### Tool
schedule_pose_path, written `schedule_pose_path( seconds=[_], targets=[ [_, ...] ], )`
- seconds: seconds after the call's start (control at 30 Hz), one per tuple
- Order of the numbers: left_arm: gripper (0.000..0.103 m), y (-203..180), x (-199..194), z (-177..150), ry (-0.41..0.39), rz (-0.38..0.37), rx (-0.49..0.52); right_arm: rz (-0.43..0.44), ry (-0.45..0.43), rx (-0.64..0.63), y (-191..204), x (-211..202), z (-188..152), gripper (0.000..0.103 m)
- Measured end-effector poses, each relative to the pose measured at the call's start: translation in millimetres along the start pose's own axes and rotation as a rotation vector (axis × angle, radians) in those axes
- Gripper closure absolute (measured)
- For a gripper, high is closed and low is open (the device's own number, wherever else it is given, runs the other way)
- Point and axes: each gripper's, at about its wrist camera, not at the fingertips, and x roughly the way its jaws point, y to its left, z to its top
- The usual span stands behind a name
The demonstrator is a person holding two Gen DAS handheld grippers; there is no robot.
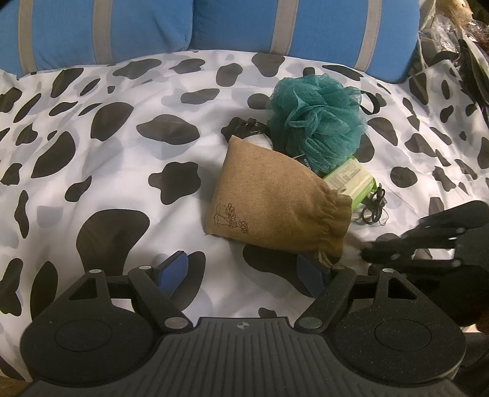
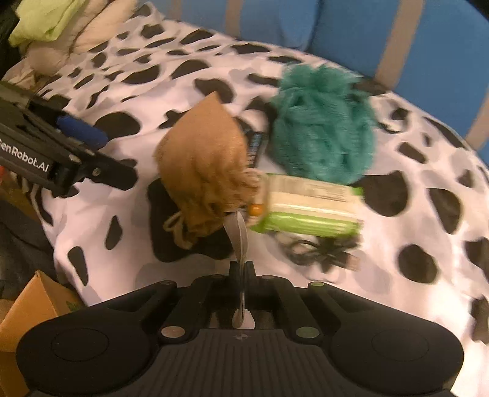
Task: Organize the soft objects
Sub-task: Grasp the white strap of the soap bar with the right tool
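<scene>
A tan burlap drawstring pouch (image 1: 269,198) lies on the cow-print sheet (image 1: 107,152), also in the right wrist view (image 2: 204,165). Behind it sits a teal mesh bath pouf (image 1: 318,119) (image 2: 324,128). A green wipes pack (image 1: 351,180) (image 2: 308,207) lies to the right of the pouch. My left gripper (image 1: 244,271) is open just in front of the pouch, its right finger near the drawstring. My right gripper (image 2: 243,274) is shut on a thin grey strip (image 2: 238,235) that reaches to the pouch's mouth; what it is I cannot tell.
Blue cushions with grey stripes (image 1: 275,27) back the bed. A tangled black cord (image 1: 374,207) lies by the wipes pack. A black-and-white item (image 1: 253,131) hides behind the pouch. A cardboard box (image 2: 33,308) and piled fabric (image 2: 61,27) are at the left.
</scene>
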Motion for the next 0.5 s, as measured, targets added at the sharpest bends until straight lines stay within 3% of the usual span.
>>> schedule_pose_path(
  seconds=[0.23,0.5],
  targets=[
    [0.025,-1,-2,-1,-0.013,-0.002,-0.007,-0.127,-0.062,0.129,-27,-38,-17,0.099],
    [0.025,-8,-1,0,-0.032,-0.033,-0.004,-0.200,-0.077,0.229,-37,-59,-35,0.099]
  ],
)
